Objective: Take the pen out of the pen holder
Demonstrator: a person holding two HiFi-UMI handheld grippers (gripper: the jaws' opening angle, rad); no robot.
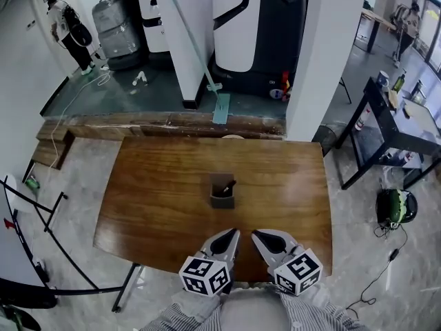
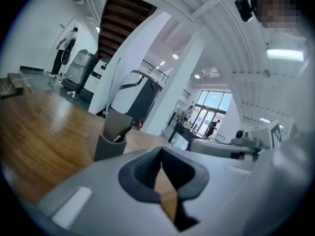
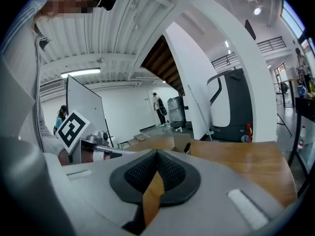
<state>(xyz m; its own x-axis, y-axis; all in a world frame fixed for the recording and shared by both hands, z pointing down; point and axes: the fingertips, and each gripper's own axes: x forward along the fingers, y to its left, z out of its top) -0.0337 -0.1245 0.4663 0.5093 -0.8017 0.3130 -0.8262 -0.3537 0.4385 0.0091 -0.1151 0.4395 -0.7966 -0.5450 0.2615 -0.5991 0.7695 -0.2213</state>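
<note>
A grey pen holder [image 1: 222,193] stands near the middle of the brown wooden table [image 1: 158,198], with a dark pen [image 1: 229,185] leaning inside it. Both grippers hover side by side over the table's near edge, short of the holder. My left gripper [image 1: 234,232] is shut with nothing in it, and my right gripper [image 1: 254,234] is shut and empty too. The left gripper view has the holder [image 2: 110,142] ahead and to the left of the closed jaws [image 2: 160,150]. In the right gripper view the holder [image 3: 180,143] sits just beyond the closed jaws [image 3: 157,153].
A white pillar [image 1: 324,61] and a large dark machine [image 1: 258,29] stand past the table's far edge. A black desk [image 1: 396,126] with bottles is at the right, a whiteboard frame [image 1: 21,254] at the left. A person [image 1: 69,29] stands far back left.
</note>
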